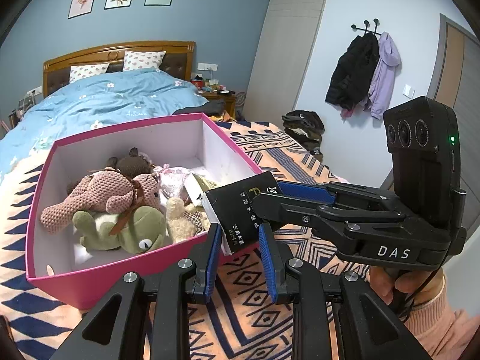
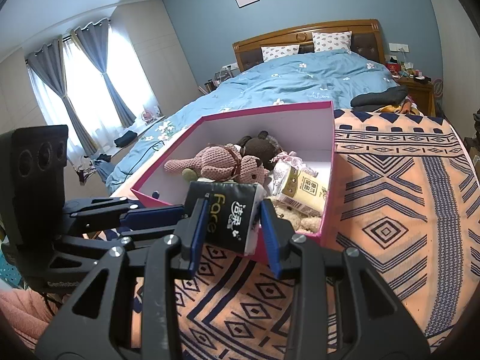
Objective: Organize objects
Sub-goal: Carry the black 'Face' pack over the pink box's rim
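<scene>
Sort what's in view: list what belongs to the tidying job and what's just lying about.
Job:
- black tissue pack, in right gripper
- pink box
- pink crochet toy, green frog, tan tissue pack inside it

Lying about:
- hung jackets
- dark clothes on bed
- nightstand clutter

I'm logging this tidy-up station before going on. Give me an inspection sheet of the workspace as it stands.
Surface: patterned orange blanket on a bed.
Job's things: pink box holding plush toys and a beige tissue pack; black tissue pack held at the box's near corner.
Clutter: dark clothes on the bed; crowded nightstand.
Tongs: left tongs and right tongs both closed on the black tissue pack.
Cables: thin dark cord on the blue duvet.
Surroundings: coats on wall hooks; curtained window.
</scene>
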Tool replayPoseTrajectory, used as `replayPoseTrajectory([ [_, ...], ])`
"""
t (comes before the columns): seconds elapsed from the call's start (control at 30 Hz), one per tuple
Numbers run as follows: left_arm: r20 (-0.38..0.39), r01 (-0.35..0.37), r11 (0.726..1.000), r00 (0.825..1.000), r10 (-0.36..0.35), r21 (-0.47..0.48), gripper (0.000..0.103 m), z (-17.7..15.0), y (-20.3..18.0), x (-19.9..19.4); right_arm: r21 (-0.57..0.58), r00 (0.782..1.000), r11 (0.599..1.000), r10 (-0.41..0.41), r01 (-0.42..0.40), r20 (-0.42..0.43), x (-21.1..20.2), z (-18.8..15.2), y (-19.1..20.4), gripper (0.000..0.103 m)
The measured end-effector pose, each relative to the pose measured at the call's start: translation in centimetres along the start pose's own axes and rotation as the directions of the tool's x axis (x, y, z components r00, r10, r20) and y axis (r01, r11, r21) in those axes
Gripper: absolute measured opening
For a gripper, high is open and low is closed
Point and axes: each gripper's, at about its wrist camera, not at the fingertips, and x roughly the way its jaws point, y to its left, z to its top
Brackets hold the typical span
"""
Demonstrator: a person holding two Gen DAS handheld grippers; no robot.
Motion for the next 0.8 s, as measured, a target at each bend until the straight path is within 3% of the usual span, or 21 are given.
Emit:
replayPoseTrajectory([
  [0.8,-0.012,-0.031,1.000,0.999,0.031,-0.002,0.025,1.0,0.7,1.1,0.011,1.000,1.000,0.000,0.000,-0.006,0.8,0.7,-0.5,0.039],
])
